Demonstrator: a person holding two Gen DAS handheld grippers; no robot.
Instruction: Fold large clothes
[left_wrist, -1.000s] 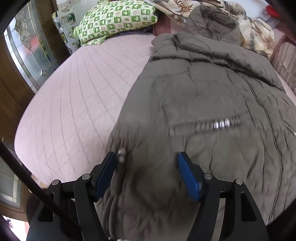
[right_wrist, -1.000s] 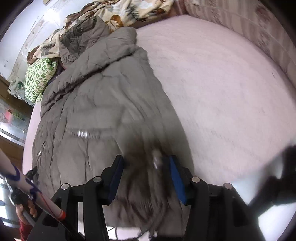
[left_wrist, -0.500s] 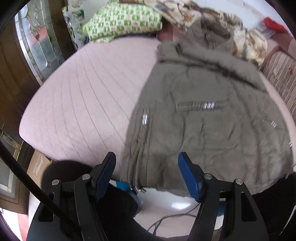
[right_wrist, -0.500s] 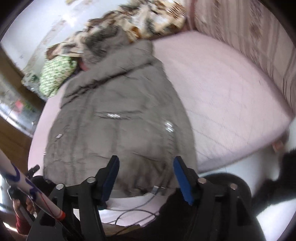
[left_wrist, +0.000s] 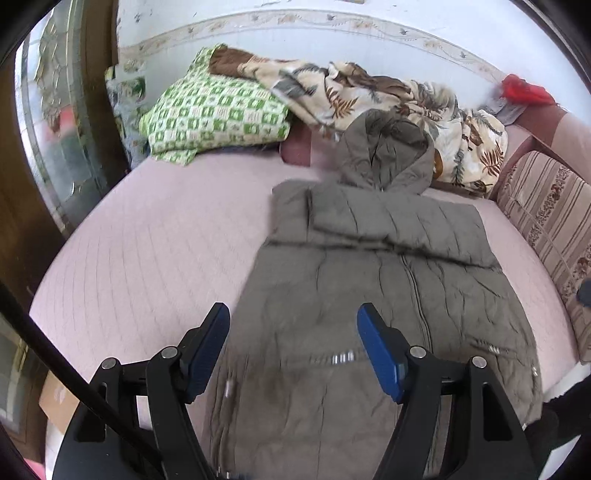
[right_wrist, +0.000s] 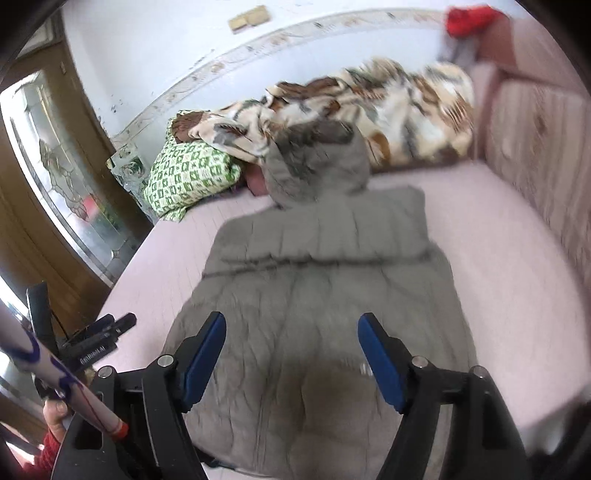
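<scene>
The jacket (left_wrist: 388, 280) is matt olive-grey quilted cloth, puffy and creased, with small shiny metal snaps at its pocket; its hood (left_wrist: 384, 155) is the same dull fabric. The bed (left_wrist: 155, 243) it lies on is covered in pale pink cloth, matt and stitched in fine lines. At the far edge of the bed lie a green-and-white checked cloth pillow (left_wrist: 214, 118) and a soft, fleecy-looking leaf-print blanket (left_wrist: 391, 99). The left gripper (left_wrist: 291, 332) and right gripper (right_wrist: 291, 339) are matt black plastic with smooth blue pads (left_wrist: 376, 350) and bright metal screws. The door frame (right_wrist: 44, 236) at the left is brown wood around patterned glass.
</scene>
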